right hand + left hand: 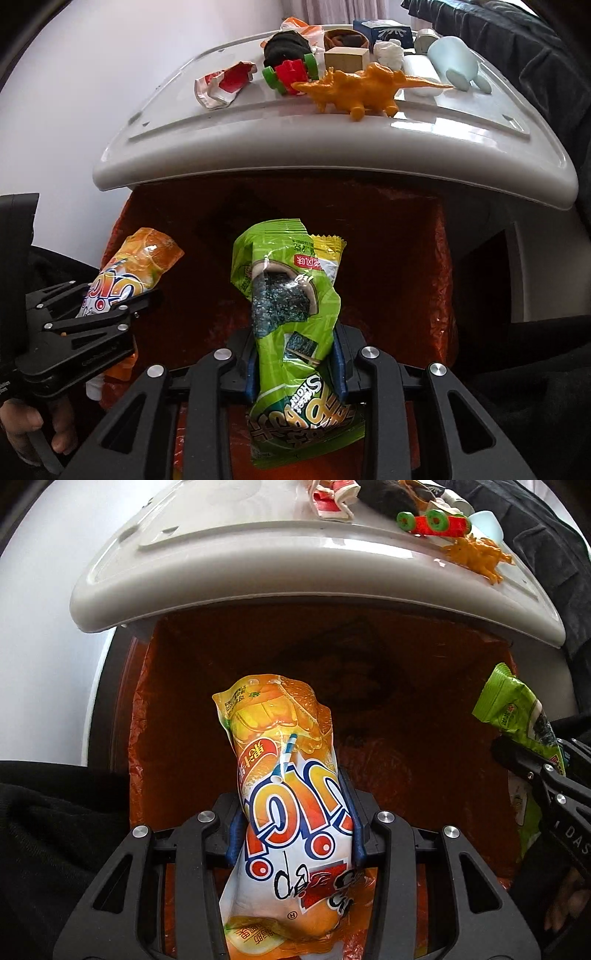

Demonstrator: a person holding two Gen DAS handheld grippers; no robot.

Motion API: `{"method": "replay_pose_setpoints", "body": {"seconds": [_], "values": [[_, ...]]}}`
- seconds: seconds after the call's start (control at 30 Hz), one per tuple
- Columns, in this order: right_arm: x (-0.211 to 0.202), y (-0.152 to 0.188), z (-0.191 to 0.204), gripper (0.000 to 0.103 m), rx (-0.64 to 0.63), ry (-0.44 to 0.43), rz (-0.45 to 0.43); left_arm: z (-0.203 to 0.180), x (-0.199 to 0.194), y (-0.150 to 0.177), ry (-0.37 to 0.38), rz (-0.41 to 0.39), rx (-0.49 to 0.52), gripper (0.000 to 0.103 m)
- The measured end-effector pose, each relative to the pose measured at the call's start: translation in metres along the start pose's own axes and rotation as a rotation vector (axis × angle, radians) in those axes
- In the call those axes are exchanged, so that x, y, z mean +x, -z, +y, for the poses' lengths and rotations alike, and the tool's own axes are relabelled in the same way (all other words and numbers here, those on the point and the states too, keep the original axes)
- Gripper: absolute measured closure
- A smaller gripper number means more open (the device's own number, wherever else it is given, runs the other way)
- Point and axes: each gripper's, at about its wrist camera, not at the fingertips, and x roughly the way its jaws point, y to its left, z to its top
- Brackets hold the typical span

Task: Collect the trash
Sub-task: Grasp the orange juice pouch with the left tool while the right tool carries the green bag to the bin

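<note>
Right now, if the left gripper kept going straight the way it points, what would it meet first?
Probably the orange bin liner. The left gripper, clamped on the orange drink pouch, points down into the open bin, and nothing else shows ahead. Depth inside is hard to judge, so the pouch tip would likely touch first.

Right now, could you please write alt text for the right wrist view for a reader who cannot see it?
The right gripper holds a crumpled green seaweed snack wrapper over an orange-lined bin. At left, the left gripper holds an orange jelly drink pouch. Above, a white plastic tray carries an orange toy dinosaur and other clutter.
</note>
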Motion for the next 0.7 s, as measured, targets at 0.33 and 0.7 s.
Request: {"method": "replay_pose_setpoints", "body": {"seconds": [0.33,0.7], "values": [[-0.006,-0.002,-0.013,0.03,0.075,0.022,-0.04,-0.009,0.001,-0.006,-0.063,0.008,-0.003,0.024],[-0.039,-0.034,-0.034,0.03,0.117,-0.025,-0.144,-0.01,-0.028,-0.011,-0.061,-0.06,0.044,0.024]]}}
